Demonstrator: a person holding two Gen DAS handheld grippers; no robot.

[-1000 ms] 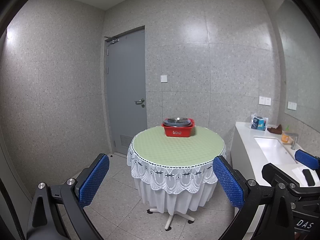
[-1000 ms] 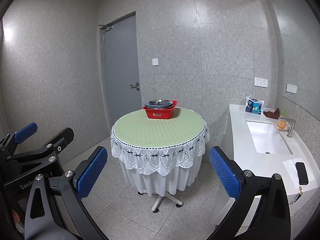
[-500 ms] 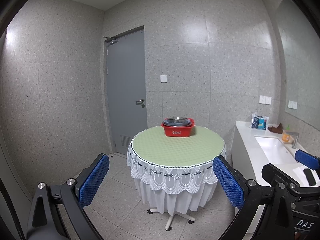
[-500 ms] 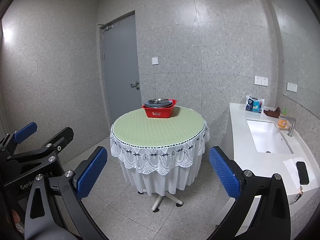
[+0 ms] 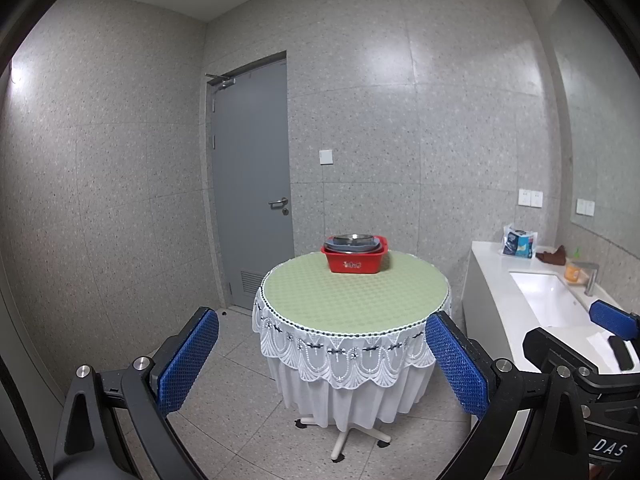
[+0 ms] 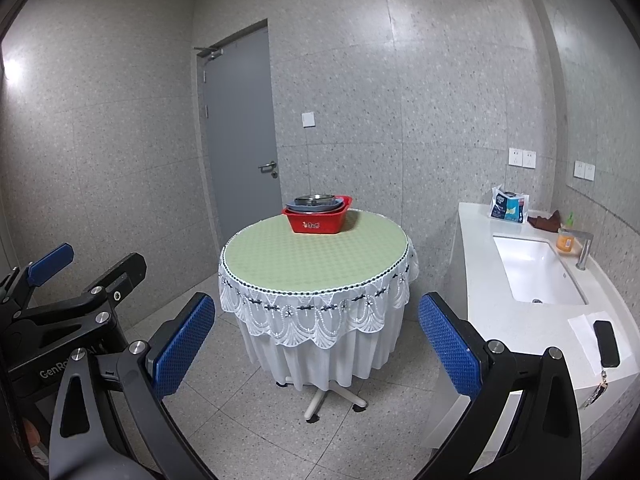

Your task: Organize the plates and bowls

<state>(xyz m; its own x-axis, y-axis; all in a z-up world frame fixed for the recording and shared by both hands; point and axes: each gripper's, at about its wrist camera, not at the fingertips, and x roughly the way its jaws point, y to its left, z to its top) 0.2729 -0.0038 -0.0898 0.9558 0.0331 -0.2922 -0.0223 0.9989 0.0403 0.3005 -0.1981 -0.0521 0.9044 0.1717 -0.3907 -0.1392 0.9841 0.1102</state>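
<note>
Ahead, through the left wrist camera, I see my left tool (image 5: 322,364) spread wide and empty, well short of one round desk (image 5: 354,300). One red basket (image 5: 354,260) of stacked dishes (image 5: 353,241) sits at its far edge. Through the right wrist camera, my right tool (image 6: 316,346) is likewise spread, empty; one sink (image 6: 534,270) lies to the right.
</note>
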